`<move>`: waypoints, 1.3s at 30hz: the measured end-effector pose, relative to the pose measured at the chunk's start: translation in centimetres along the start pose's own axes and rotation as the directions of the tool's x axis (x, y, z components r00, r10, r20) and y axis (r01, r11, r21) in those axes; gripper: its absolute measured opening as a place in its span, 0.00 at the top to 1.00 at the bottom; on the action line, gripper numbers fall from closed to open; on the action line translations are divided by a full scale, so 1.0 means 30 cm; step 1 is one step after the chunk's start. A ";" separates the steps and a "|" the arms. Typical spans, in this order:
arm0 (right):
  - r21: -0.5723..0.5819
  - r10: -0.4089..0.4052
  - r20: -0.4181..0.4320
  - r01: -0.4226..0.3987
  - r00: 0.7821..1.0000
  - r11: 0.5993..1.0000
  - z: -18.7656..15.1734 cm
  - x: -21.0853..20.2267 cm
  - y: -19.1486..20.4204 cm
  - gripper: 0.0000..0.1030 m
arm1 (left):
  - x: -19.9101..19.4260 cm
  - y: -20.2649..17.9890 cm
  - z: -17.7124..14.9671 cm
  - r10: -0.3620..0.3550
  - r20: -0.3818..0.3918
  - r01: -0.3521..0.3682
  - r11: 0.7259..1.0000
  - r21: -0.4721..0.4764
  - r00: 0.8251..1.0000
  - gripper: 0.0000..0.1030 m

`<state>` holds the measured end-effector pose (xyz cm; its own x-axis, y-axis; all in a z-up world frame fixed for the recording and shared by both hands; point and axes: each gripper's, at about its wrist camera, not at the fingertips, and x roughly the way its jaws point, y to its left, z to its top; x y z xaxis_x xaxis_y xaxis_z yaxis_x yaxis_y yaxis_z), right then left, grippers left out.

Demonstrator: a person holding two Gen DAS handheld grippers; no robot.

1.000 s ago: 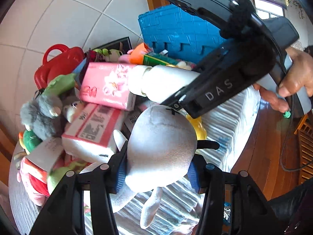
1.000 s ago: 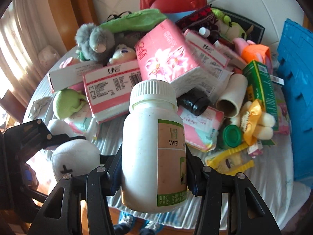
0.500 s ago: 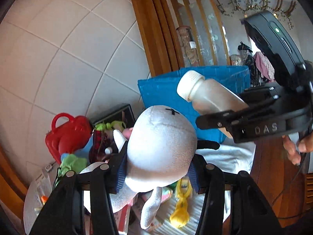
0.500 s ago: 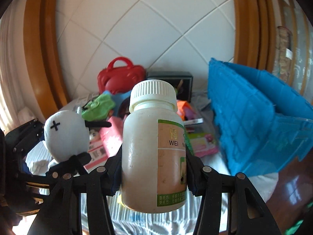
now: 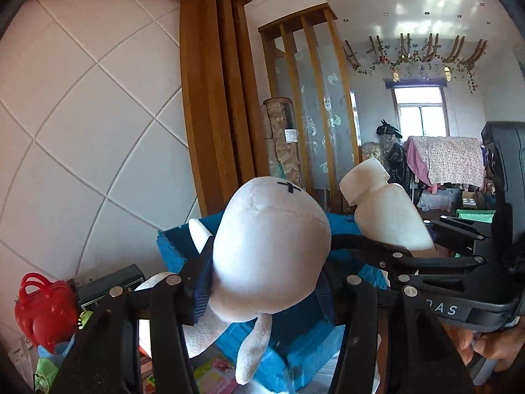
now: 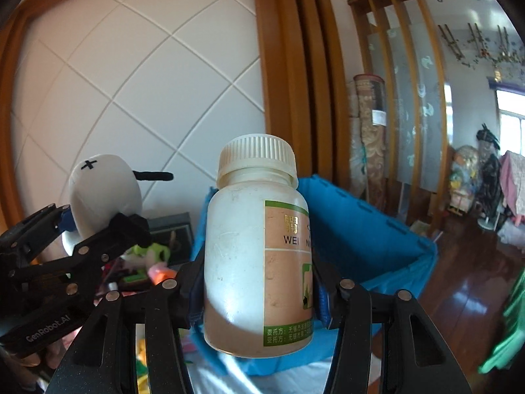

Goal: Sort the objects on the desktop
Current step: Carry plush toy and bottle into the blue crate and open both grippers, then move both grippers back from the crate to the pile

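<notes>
The left gripper (image 5: 265,282) holds a white plush toy (image 5: 270,252) between its fingers (image 5: 198,282), the blue pads pressing into both sides of the round head, which bears a small black cross near the top; its jaws have just been opening slightly, yet the toy is gripped between them, its limp white limbs hanging below; the right gripper (image 6: 257,295) has its fingers (image 6: 323,298) closed on a white pill bottle (image 6: 254,246), upright, with a ribbed white cap and a tan and green label; both loads are held up in the air in front of a blue plastic crate (image 6: 357,226), which stands on the cloth-covered counter (image 6: 229,377) against the white tiled wall (image 5: 82,131); in the left wrist view the bottle appears tilted at the right, beside the toy; in the right wrist view the toy appears at the left, well apart from the bottle; lower left on the counter lie a red toy handbag (image 5: 42,308), a dark box (image 5: 111,282) and some colourful small things too blurred to tell; a person's hand (image 5: 489,344) grips the right gripper's handle.
</notes>
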<state>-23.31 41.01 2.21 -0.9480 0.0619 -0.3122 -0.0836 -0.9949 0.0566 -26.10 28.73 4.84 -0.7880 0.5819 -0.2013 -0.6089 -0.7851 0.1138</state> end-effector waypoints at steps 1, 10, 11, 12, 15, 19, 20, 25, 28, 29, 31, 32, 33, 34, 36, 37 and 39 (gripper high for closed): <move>0.008 -0.007 -0.004 0.007 1.000 1.000 0.019 0.030 -0.051 0.50 | 0.042 -0.021 0.018 0.012 0.002 -0.012 1.000 -0.008 1.000 0.47; 0.031 0.013 -0.081 -0.010 0.997 0.999 0.064 0.277 -0.326 0.46 | 0.305 -0.147 0.070 0.116 -0.094 -0.120 0.992 -0.047 0.989 0.26; 0.038 0.020 -0.085 -0.017 0.996 0.999 0.064 0.296 -0.339 0.40 | 0.315 -0.159 0.069 0.149 -0.101 -0.153 0.988 -0.036 0.984 0.14; 0.045 0.021 -0.082 -0.017 0.996 0.999 0.065 0.309 -0.352 0.29 | 0.323 -0.168 0.070 0.173 -0.097 -0.176 0.984 -0.019 0.980 0.13; 0.049 0.027 -0.059 -0.024 0.998 0.998 0.063 0.312 -0.378 0.26 | 0.319 -0.202 0.073 0.201 -0.091 -0.200 0.980 0.017 0.975 0.13; 0.068 0.041 -0.033 -0.038 0.999 0.997 0.062 0.295 -0.398 0.22 | 0.312 -0.196 0.065 0.238 -0.104 -0.237 0.971 0.023 0.966 0.13; 0.072 0.045 -0.029 -0.043 0.999 0.996 0.060 0.289 -0.399 0.22 | 0.301 -0.191 0.057 0.244 -0.107 -0.244 0.970 0.016 0.964 0.13; 0.048 0.057 -0.019 -0.056 0.998 0.997 0.040 0.249 -0.374 0.20 | 0.273 -0.185 0.047 0.322 -0.108 -0.322 0.947 0.011 0.941 0.13; 0.029 0.059 -0.003 -0.059 0.998 0.998 0.023 0.221 -0.353 0.12 | 0.238 -0.186 0.020 0.372 -0.101 -0.371 0.928 0.032 0.923 0.12; 0.024 0.063 0.001 -0.063 0.998 0.998 0.019 0.213 -0.346 0.12 | 0.225 -0.182 0.013 0.378 -0.104 -0.377 0.926 0.029 0.920 0.12; 0.021 0.078 0.003 -0.078 0.997 0.997 0.011 0.198 -0.329 0.12 | 0.197 -0.164 0.007 0.385 -0.109 -0.387 0.922 0.010 0.916 0.13; 0.022 0.087 0.003 -0.087 0.996 0.996 0.009 0.192 -0.322 0.12 | 0.183 -0.156 0.005 0.394 -0.107 -0.396 0.918 0.001 0.913 0.13; 0.022 0.096 0.004 -0.096 0.995 0.995 0.006 0.186 -0.314 0.12 | 0.168 -0.150 -0.002 0.403 -0.106 -0.405 0.914 -0.003 0.909 0.12; 0.021 0.103 0.005 -0.103 0.995 0.994 0.004 0.178 -0.303 0.12 | 0.152 -0.141 -0.008 0.410 -0.106 -0.412 0.911 -0.004 0.906 0.13; 0.013 0.109 0.006 -0.110 0.994 0.994 0.000 0.167 -0.279 0.12 | 0.119 -0.122 -0.018 0.427 -0.103 -0.430 0.903 -0.007 0.898 0.13; 0.011 0.114 0.007 -0.114 0.993 0.993 -0.002 0.161 -0.265 0.12 | 0.101 -0.108 -0.023 0.432 -0.105 -0.436 0.900 -0.012 0.896 0.13; 0.009 0.120 0.002 -0.120 0.993 0.993 -0.003 0.153 -0.236 0.12 | 0.066 -0.078 -0.036 0.441 -0.113 -0.447 0.894 -0.029 0.890 0.13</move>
<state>-27.03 48.33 0.30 -0.9519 -0.0573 -0.3011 0.0277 -0.9944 0.1016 -26.15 31.49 3.10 -0.9597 0.1477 -0.2392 -0.1897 -0.9682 0.1632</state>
